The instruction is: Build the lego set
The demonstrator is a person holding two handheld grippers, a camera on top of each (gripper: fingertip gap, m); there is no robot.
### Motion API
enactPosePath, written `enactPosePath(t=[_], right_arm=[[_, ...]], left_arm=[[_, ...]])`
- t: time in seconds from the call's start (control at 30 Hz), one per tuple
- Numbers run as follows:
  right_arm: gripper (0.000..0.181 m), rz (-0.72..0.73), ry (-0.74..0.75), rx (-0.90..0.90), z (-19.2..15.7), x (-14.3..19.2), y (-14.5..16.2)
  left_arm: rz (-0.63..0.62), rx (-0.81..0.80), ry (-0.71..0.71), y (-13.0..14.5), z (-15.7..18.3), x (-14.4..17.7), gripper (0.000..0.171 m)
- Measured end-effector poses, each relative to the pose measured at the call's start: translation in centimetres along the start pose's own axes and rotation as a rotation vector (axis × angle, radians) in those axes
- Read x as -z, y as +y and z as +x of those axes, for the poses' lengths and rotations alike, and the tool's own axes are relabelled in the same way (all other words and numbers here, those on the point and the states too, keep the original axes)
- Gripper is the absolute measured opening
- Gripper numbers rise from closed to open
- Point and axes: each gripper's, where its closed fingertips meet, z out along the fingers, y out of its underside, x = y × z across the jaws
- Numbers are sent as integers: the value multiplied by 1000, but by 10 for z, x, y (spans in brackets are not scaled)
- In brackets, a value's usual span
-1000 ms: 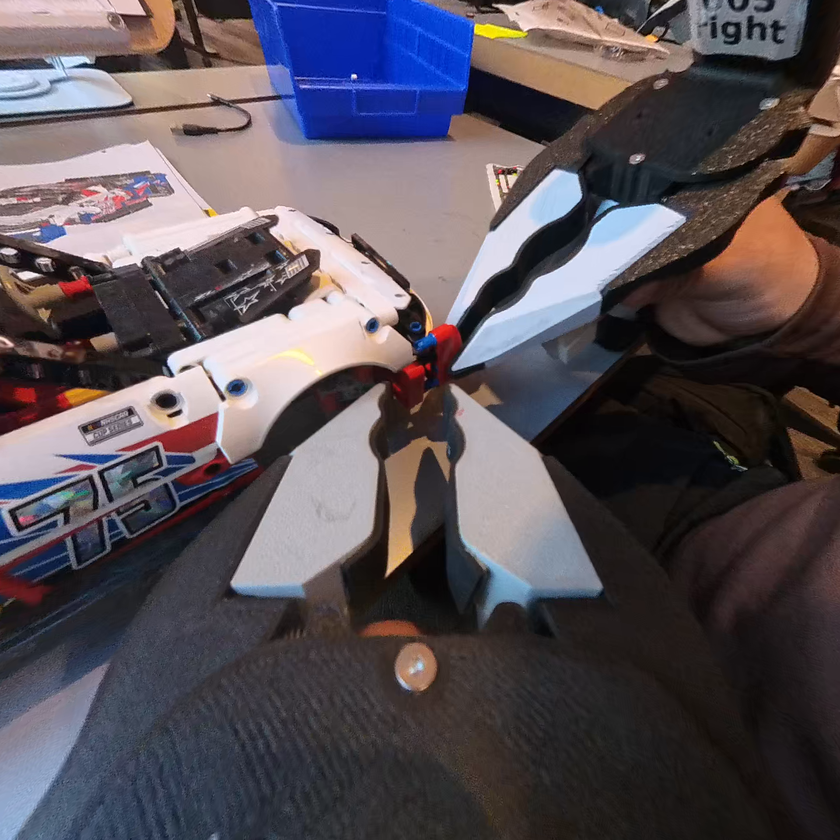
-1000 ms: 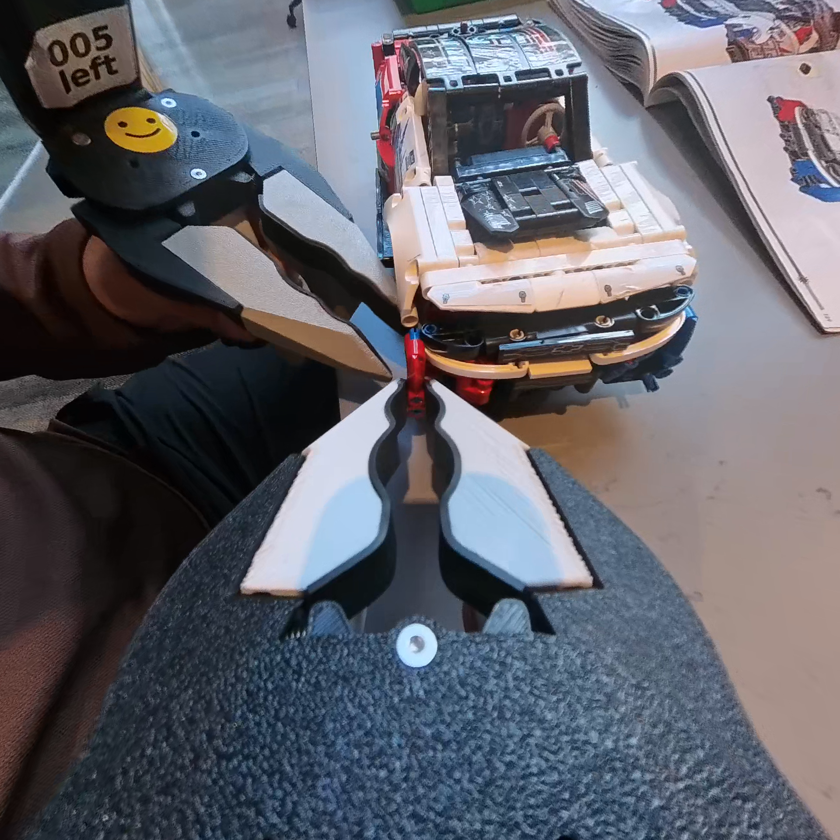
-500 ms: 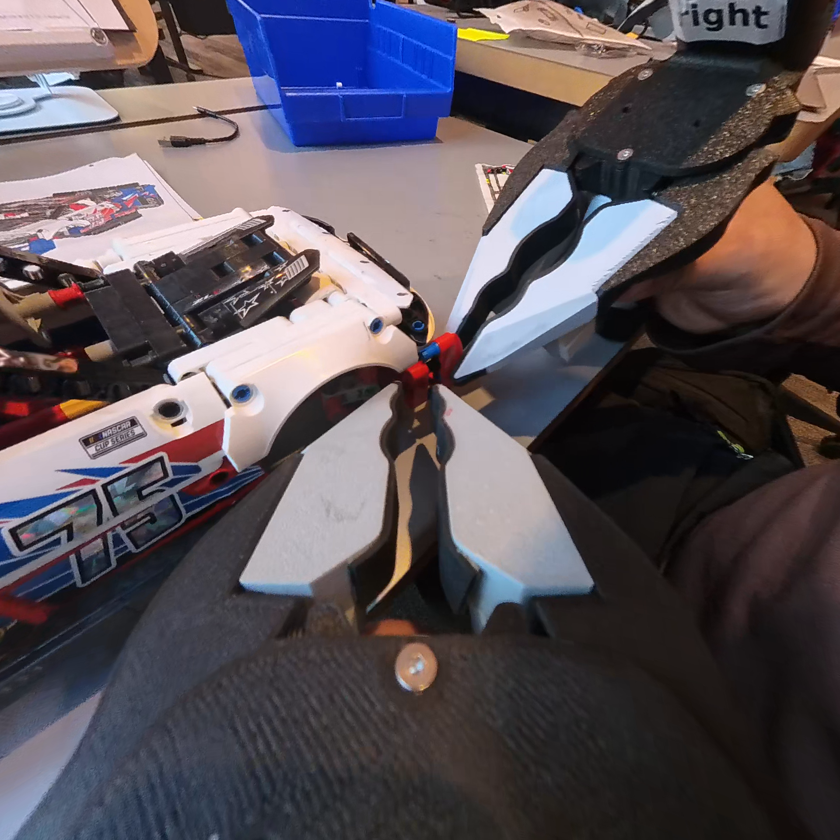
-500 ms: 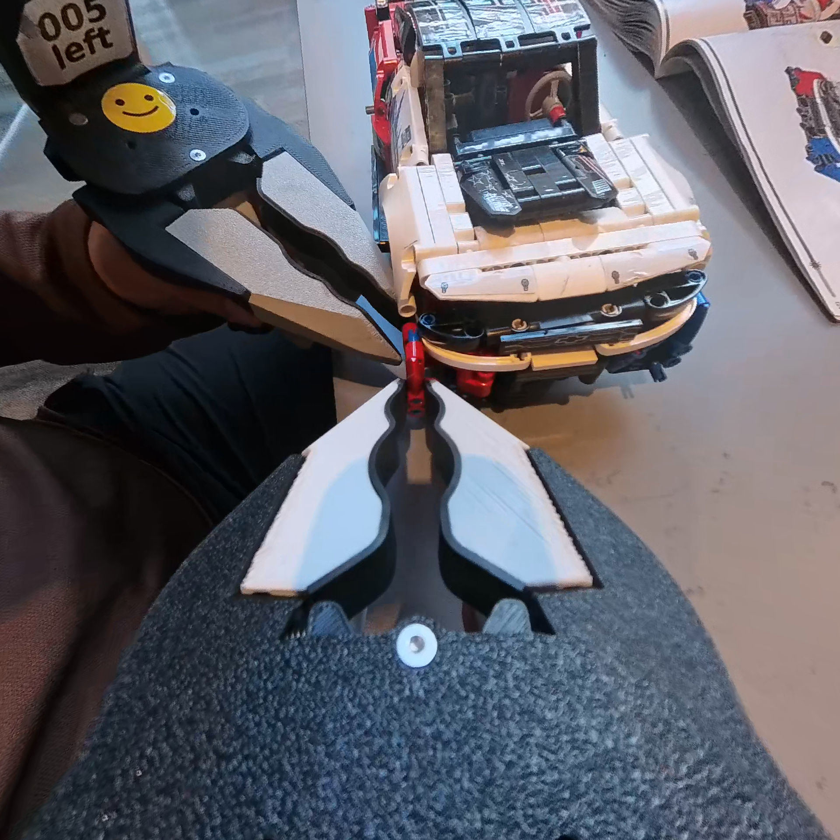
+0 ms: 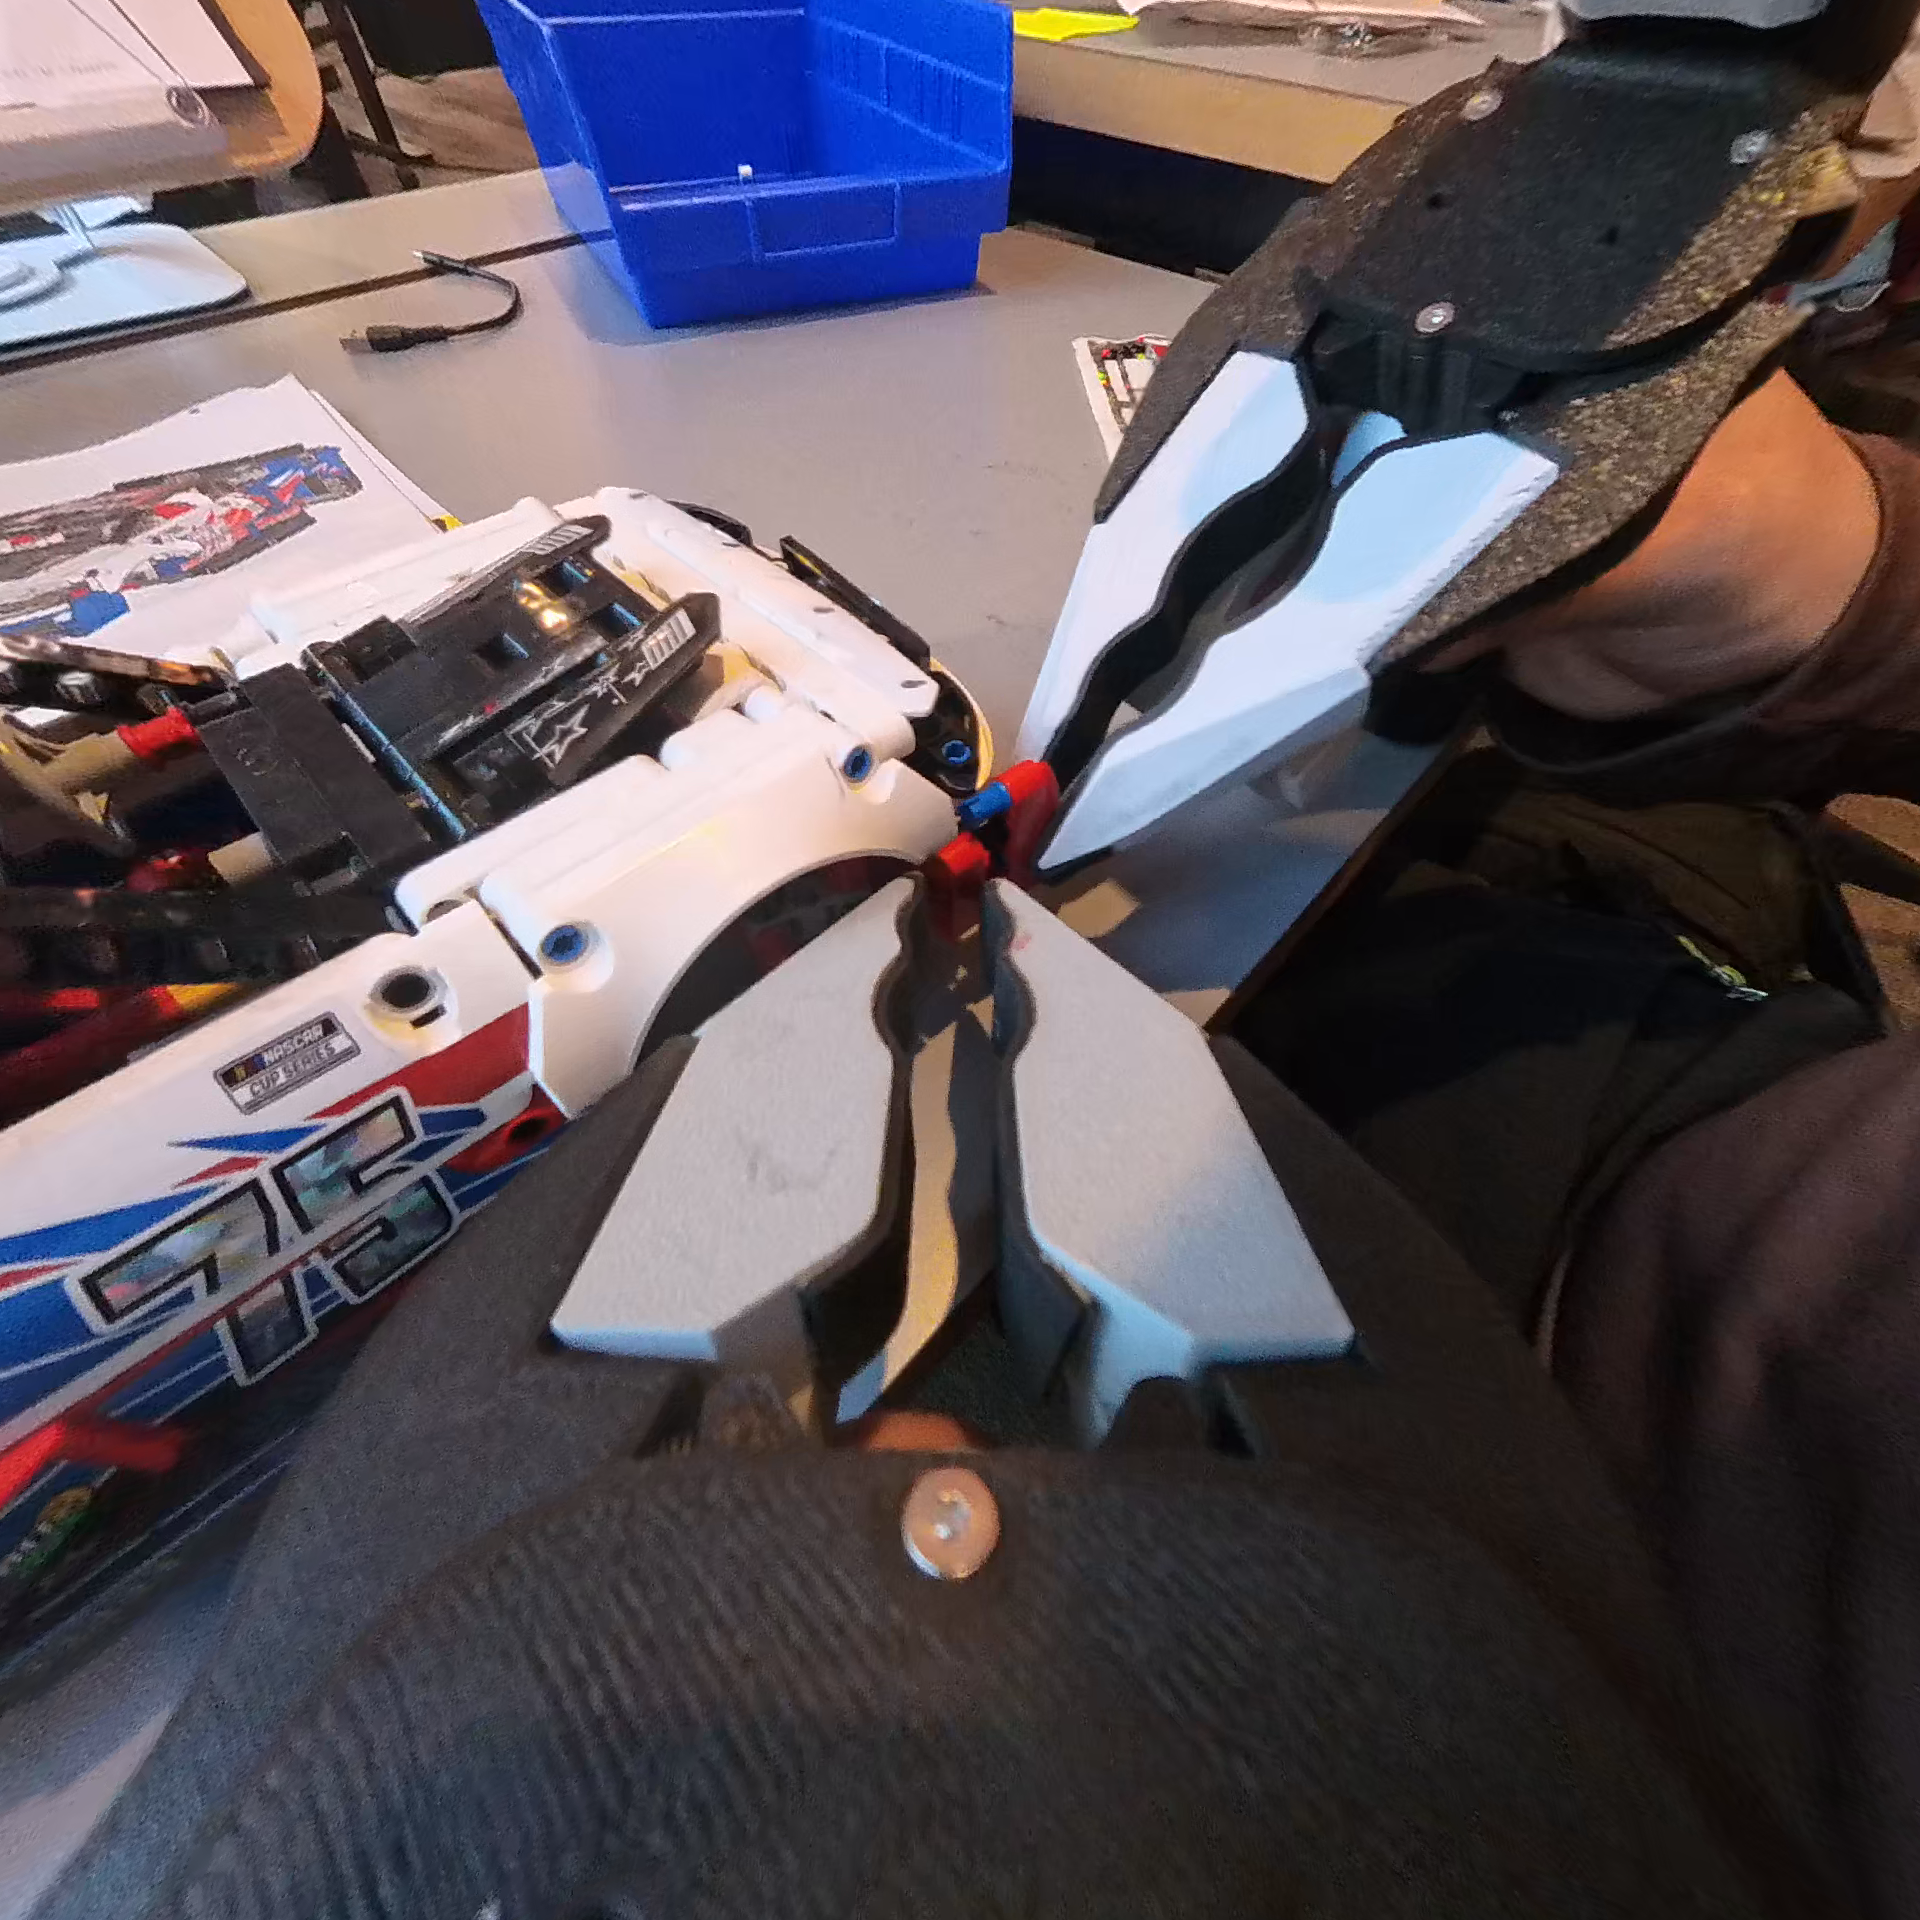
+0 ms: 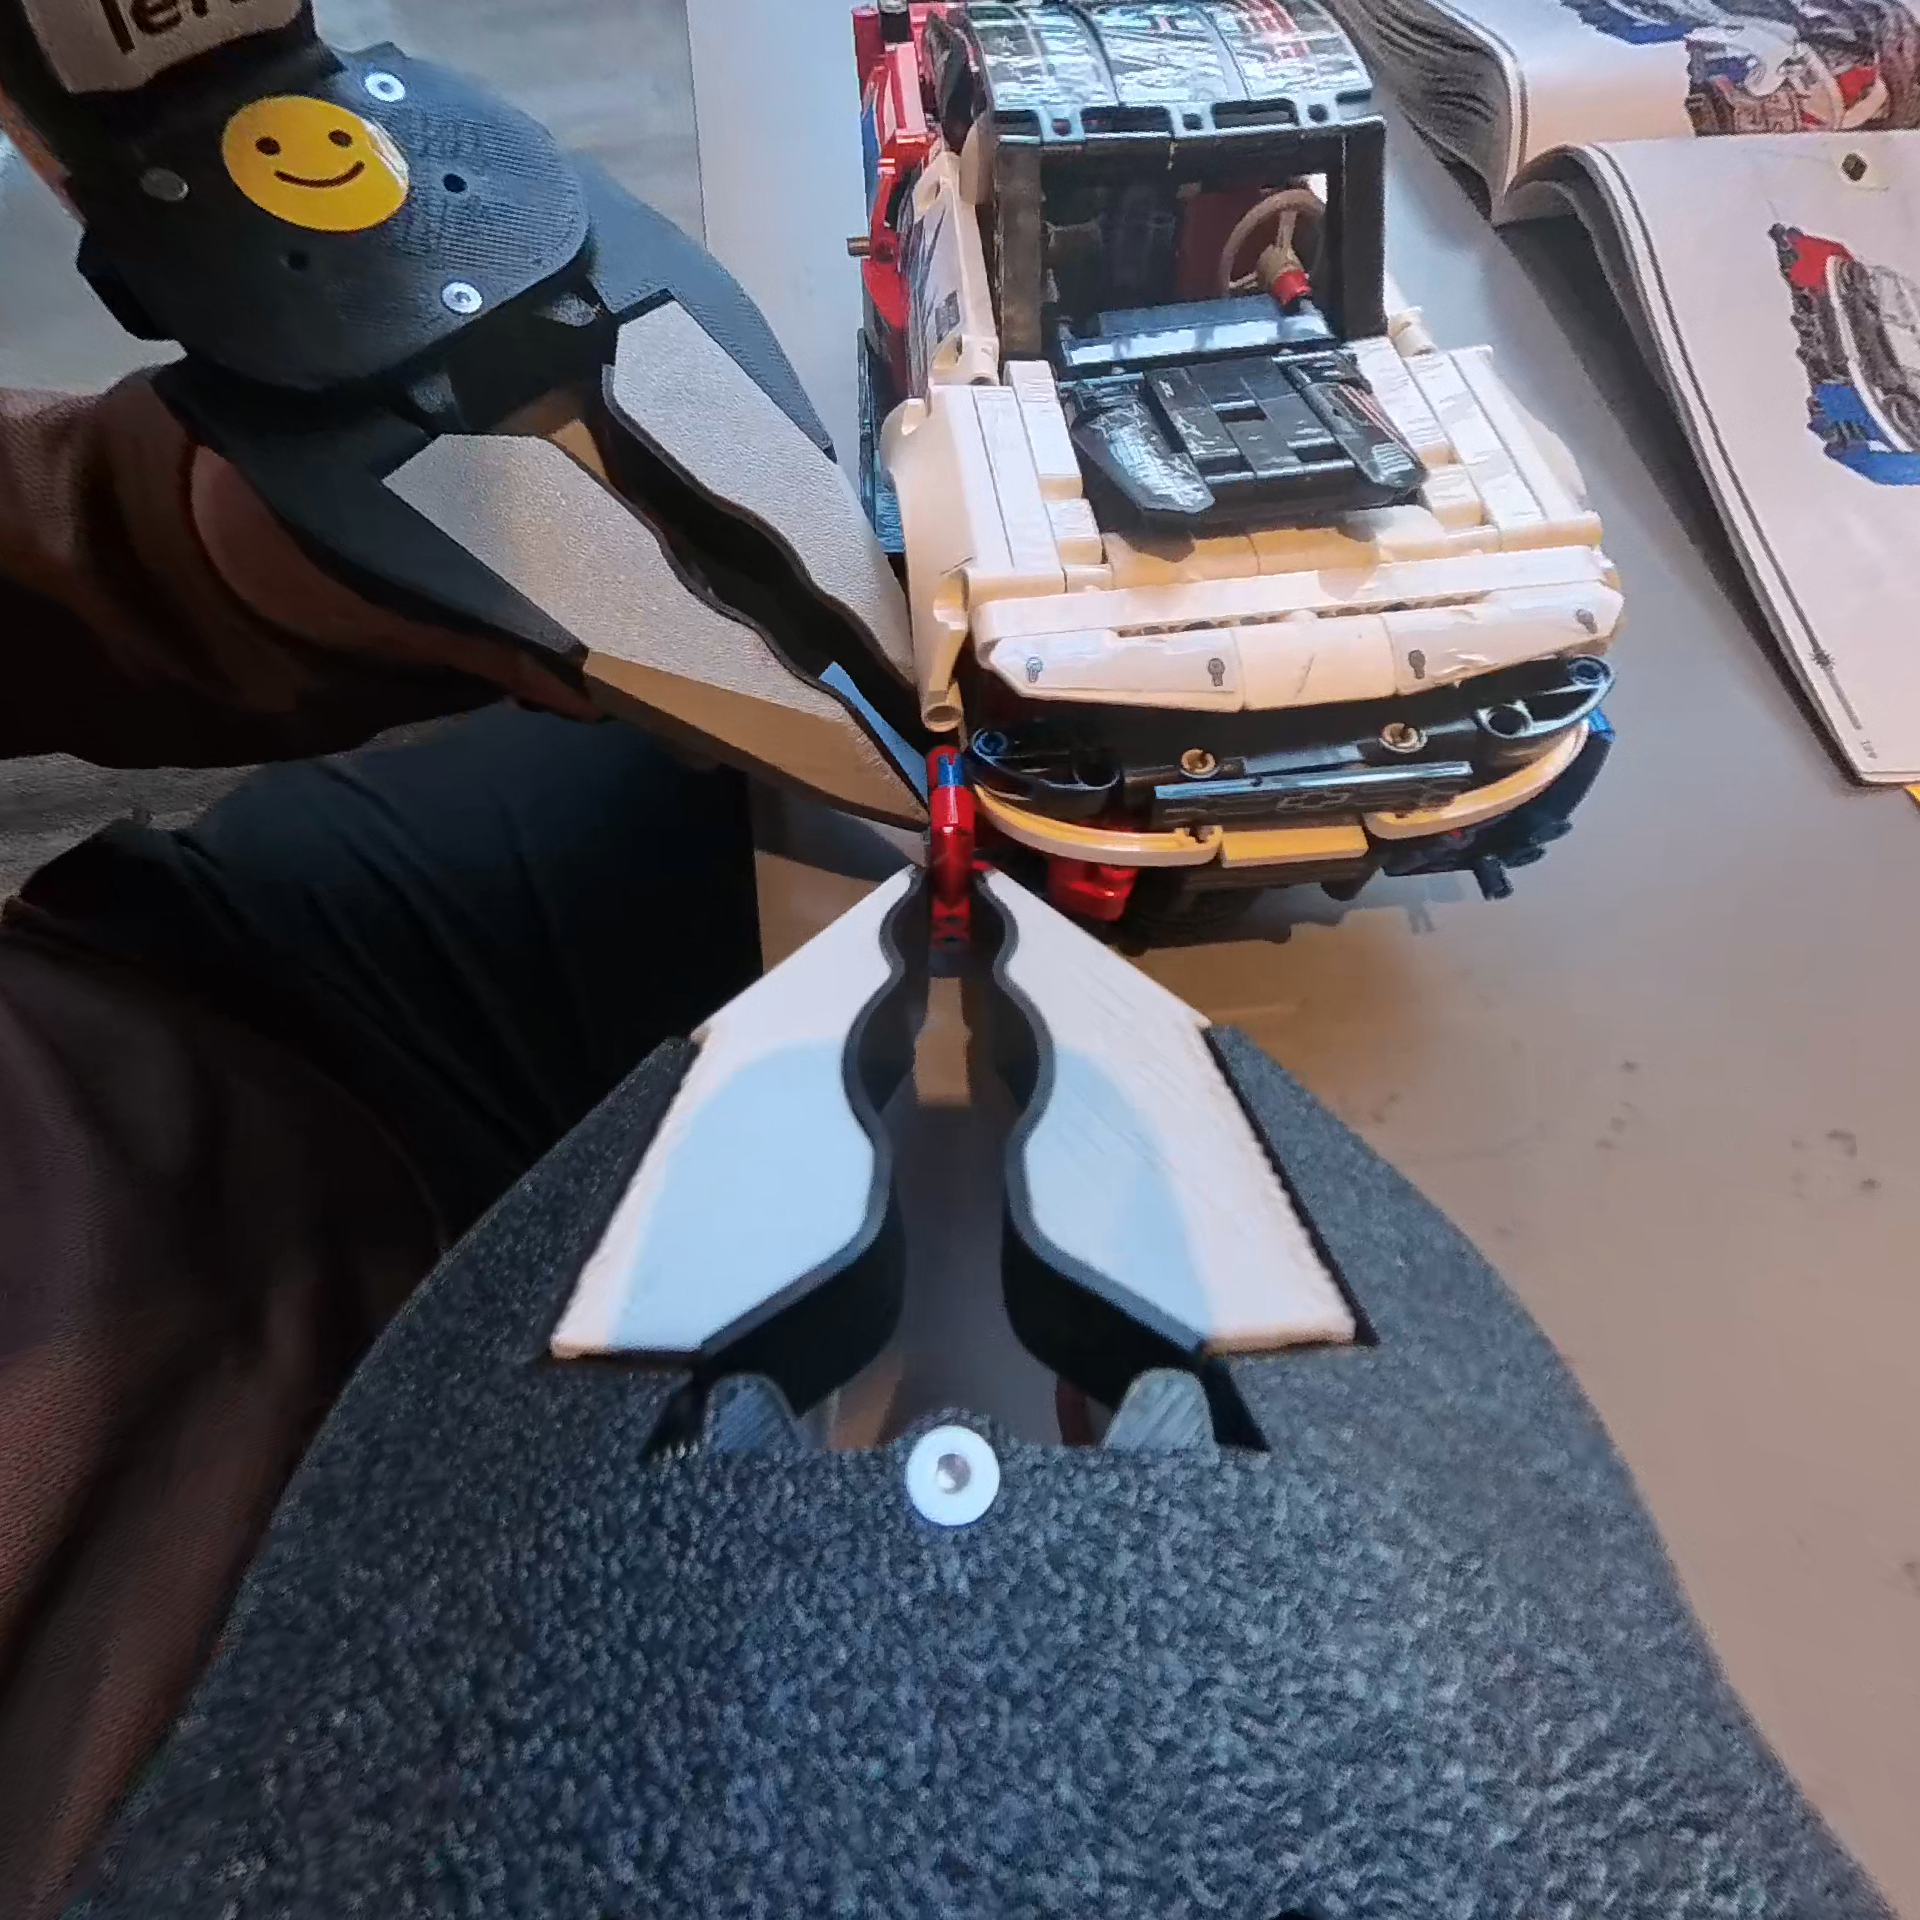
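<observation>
On the grey table point(image 5: 831, 416) by a blue bin point(image 5: 769, 156), both tongs pinch small red pieces point(image 6: 948, 831) at the lego car point(image 6: 1247, 582).

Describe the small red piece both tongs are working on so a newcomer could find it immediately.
Start at the white Lego race car on the grey table and go to its front corner nearest the person. The small red piece sticks out there below a blue pin, with the right tongs shut on it and the left tongs meeting it. Unlike the red connector under the bumper, it is pinched.
</observation>
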Motion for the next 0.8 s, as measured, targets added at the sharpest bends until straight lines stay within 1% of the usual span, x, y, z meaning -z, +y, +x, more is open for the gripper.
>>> enactPosePath(t=[0.23, 0.43, 0.53, 0.6, 0.67, 0.8], right_arm=[[5, -12, -23, 22, 0, -1, 0], [5, -15, -14, 88, -2, -2, 0], [5, -24, 5, 119, -1, -4, -1], [4, -16, -3, 68, -1, -4, -2], [4, -14, -31, 2, 0, -4, -2], [4, -52, -27, -8, -1, -7, 1]], left_arm=[[-29, -45, -12, 2, -2, 1, 5], [-49, -12, -28, 4, -3, 3, 5], [-87, -75, -67, 5, -5, 3, 5], [-111, -104, -90, 5, -6, 3, 5], [-103, -90, -94, 3, -7, 4, 6], [-127, -138, -115, 5, -7, 4, 5]])
